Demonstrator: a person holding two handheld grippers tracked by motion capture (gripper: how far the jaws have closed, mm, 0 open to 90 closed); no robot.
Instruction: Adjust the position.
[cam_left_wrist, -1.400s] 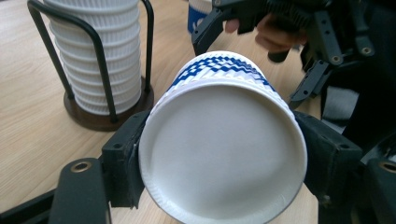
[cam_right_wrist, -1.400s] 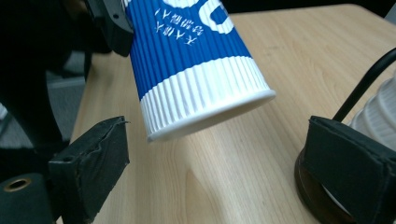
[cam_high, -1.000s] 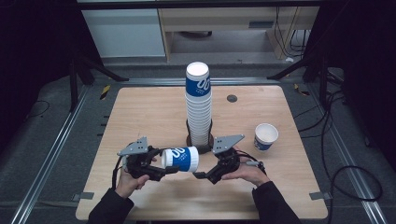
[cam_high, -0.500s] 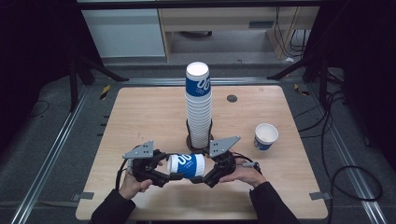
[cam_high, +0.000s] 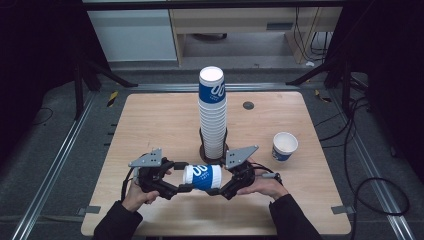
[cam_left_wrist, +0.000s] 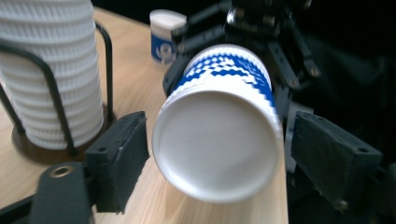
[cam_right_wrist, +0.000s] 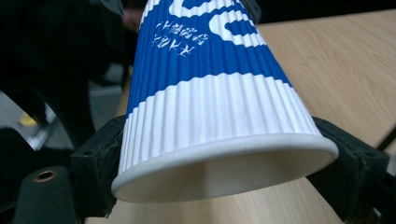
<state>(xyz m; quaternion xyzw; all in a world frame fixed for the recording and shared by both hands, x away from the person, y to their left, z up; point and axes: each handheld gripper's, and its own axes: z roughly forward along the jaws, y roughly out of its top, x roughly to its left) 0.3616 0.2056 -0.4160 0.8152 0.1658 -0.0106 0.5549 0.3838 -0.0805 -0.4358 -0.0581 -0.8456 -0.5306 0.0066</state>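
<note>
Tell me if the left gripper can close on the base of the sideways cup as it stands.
Probably yes. In the left gripper view the cup lies with its base end between the fingers of the left gripper, which stand open on either side with nothing between. The right gripper holds the rim end.

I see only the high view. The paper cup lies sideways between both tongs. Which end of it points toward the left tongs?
Observer: The closed bottom. The left gripper view looks straight at the flat base of the paper cup.
Operator: Do the left tongs grip it?
Observer: It seems not. The left tongs stand on either side of the base, and a dark gap shows beside one jaw.
Operator: And the right tongs?
Observer: The right tongs clamp the ribbed wall just behind the open rim, one jaw on each side.
</note>
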